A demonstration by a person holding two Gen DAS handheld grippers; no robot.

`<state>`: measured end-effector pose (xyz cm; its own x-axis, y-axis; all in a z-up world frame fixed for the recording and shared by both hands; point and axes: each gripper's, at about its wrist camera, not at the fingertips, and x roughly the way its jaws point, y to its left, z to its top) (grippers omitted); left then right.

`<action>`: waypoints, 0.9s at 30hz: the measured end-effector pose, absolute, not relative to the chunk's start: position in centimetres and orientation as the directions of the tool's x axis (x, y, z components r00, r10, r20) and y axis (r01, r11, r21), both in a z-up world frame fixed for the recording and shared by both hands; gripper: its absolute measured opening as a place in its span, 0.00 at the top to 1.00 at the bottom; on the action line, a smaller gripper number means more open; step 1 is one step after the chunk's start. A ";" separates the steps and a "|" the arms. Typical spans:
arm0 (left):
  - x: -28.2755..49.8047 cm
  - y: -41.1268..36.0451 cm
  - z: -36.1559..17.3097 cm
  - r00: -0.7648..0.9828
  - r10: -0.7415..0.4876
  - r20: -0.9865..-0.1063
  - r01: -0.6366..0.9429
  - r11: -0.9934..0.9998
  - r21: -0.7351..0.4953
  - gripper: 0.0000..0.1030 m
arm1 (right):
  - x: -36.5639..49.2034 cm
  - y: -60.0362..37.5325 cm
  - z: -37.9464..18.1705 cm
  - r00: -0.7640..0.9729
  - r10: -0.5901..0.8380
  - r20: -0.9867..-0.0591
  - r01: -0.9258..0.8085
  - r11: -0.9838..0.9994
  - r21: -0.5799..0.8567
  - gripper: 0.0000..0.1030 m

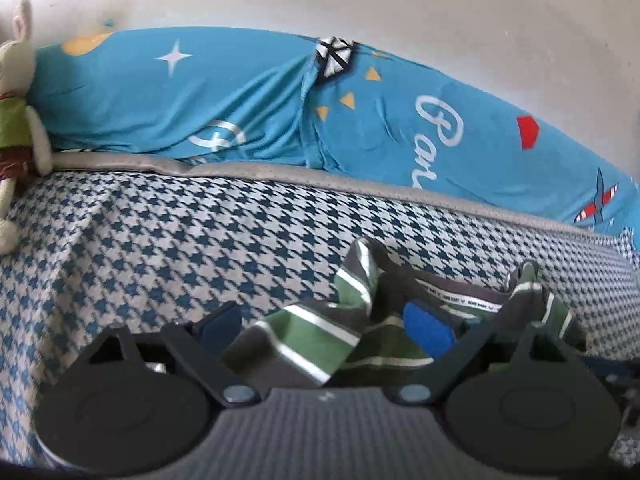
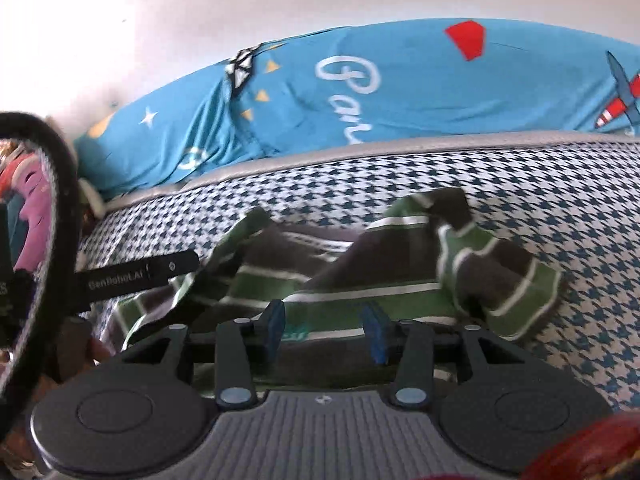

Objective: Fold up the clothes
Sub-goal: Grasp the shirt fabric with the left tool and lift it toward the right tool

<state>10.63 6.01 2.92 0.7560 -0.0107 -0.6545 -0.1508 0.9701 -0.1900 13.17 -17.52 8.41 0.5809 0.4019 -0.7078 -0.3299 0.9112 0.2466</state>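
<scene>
Two grippers hang over the crumpled green-and-grey striped shirt (image 2: 360, 280) on the houndstooth sheet (image 1: 160, 240), the left gripper (image 1: 324, 328) spread wide, the right gripper (image 2: 324, 332) partly apart with nothing pinched, so each should grab a shirt edge toward twelve o'clock and pull flat.

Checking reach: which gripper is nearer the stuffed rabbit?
Left. The left gripper hangs over the striped shirt on the rabbit's side; the right gripper is over the shirt's far side, rabbit barely visible.
</scene>
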 end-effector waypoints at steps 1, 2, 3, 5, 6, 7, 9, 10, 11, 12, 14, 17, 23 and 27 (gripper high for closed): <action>11.0 5.8 2.8 0.753 -0.013 -0.658 -0.146 0.971 -0.187 0.11 | 13.2 -17.7 8.4 0.582 0.399 -0.708 -0.325 0.913 0.248 0.57; 11.3 5.5 2.7 0.752 -0.016 -0.659 -0.139 0.973 -0.183 0.11 | 13.2 -17.8 8.4 0.583 0.399 -0.708 -0.325 0.913 0.247 0.57; 11.6 5.3 2.6 0.751 -0.018 -0.660 -0.132 0.975 -0.177 0.12 | 13.1 -17.8 8.5 0.582 0.400 -0.708 -0.328 0.912 0.245 0.56; 12.1 4.7 2.4 0.747 -0.015 -0.665 -0.124 0.979 -0.161 0.14 | 13.0 -17.8 8.5 0.580 0.403 -0.708 -0.336 0.910 0.243 0.55; 12.4 4.5 2.2 0.742 -0.011 -0.670 -0.125 0.980 -0.155 0.15 | 12.9 -17.8 8.5 0.581 0.404 -0.707 -0.340 0.909 0.240 0.54; 12.6 4.4 2.0 0.738 -0.011 -0.675 -0.127 0.980 -0.155 0.16 | 12.9 -17.8 8.6 0.584 0.404 -0.704 -0.342 0.909 0.238 0.53; 13.1 4.3 1.6 0.729 -0.013 -0.684 -0.133 0.978 -0.160 0.22 | 13.1 -18.0 8.6 0.590 0.403 -0.700 -0.341 0.910 0.237 0.53; 13.3 4.2 1.4 0.724 -0.013 -0.689 -0.137 0.977 -0.162 0.22 | 13.2 -18.2 8.7 0.593 0.402 -0.698 -0.338 0.911 0.237 0.53; 13.5 4.2 1.3 0.721 -0.014 -0.693 -0.140 0.976 -0.165 0.23 | 13.3 -18.4 8.7 0.596 0.400 -0.696 -0.335 0.912 0.238 0.53; 13.7 4.2 1.2 0.719 -0.014 -0.694 -0.142 0.976 -0.167 0.24 | 13.4 -18.5 8.8 0.599 0.399 -0.695 -0.332 0.913 0.238 0.53; 14.0 4.2 1.1 0.717 -0.014 -0.697 -0.145 0.975 -0.170 0.26 | 13.8 -19.2 8.9 0.612 0.387 -0.690 -0.311 0.920 0.239 0.53; 14.6 4.3 0.8 0.712 -0.021 -0.702 -0.147 0.973 -0.179 0.31 | 14.8 -20.5 9.0 0.633 0.360 -0.685 -0.262 0.933 0.247 0.52; 15.8 4.3 0.0 0.692 -0.012 -0.722 -0.161 0.972 -0.170 0.38 | 16.9 -22.2 8.6 0.666 0.283 -0.690 -0.181 0.959 0.219 0.52; 16.3 4.6 -0.3 0.682 0.014 -0.731 -0.178 0.973 -0.148 0.55 | 18.5 -23.0 7.7 0.669 0.260 -0.696 -0.155 0.965 0.212 0.52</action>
<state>16.35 4.64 -0.33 0.6823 0.0140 -0.7309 -0.1781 0.9729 -0.1476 18.53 -23.02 7.73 0.6691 0.2597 -0.6963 -0.1545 0.9651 0.2115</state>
